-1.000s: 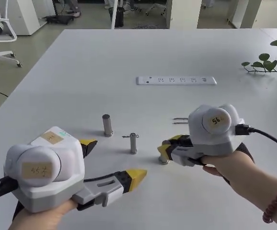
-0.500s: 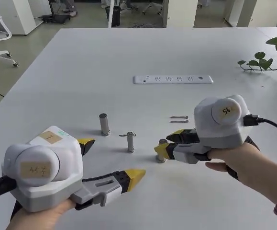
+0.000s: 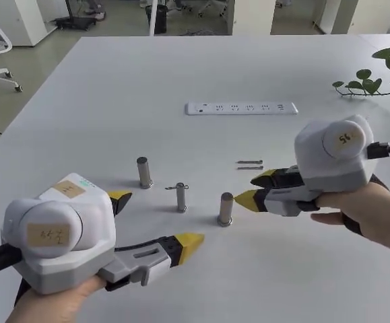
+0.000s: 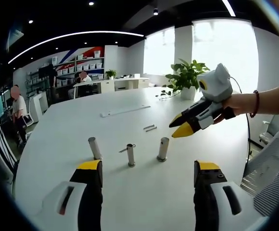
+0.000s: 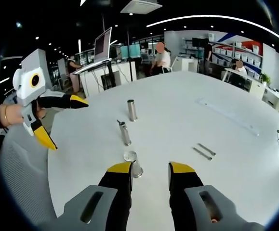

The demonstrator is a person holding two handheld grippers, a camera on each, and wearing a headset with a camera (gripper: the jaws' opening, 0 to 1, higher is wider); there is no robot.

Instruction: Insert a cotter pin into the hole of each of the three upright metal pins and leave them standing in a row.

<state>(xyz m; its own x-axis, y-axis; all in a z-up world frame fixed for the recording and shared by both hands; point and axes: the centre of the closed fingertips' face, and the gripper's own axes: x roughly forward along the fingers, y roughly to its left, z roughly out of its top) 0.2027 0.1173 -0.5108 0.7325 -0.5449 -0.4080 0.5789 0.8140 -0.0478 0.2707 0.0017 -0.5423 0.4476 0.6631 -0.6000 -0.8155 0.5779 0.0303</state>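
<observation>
Three upright metal pins stand in a slanted row: the left pin (image 3: 143, 172), the middle pin (image 3: 180, 196) with a cotter pin through its top, and the right pin (image 3: 225, 208). Two loose cotter pins (image 3: 250, 164) lie behind the right pin. My right gripper (image 3: 252, 190) is open and empty, its tips just right of the right pin (image 5: 132, 163) and clear of it. Open and empty too, my left gripper (image 3: 154, 221) is held near the front edge, facing the pins (image 4: 129, 155) from a distance. The right gripper (image 4: 197, 118) also appears in the left gripper view.
A white power strip (image 3: 240, 108) lies farther back on the white table (image 3: 181, 81). A leafy plant (image 3: 376, 74) trails in at the far right edge. Office desks, chairs and people are around the room (image 5: 161, 53).
My right gripper has drawn back to the right from the right pin, which now stands free. The left gripper has stayed roughly where it was.
</observation>
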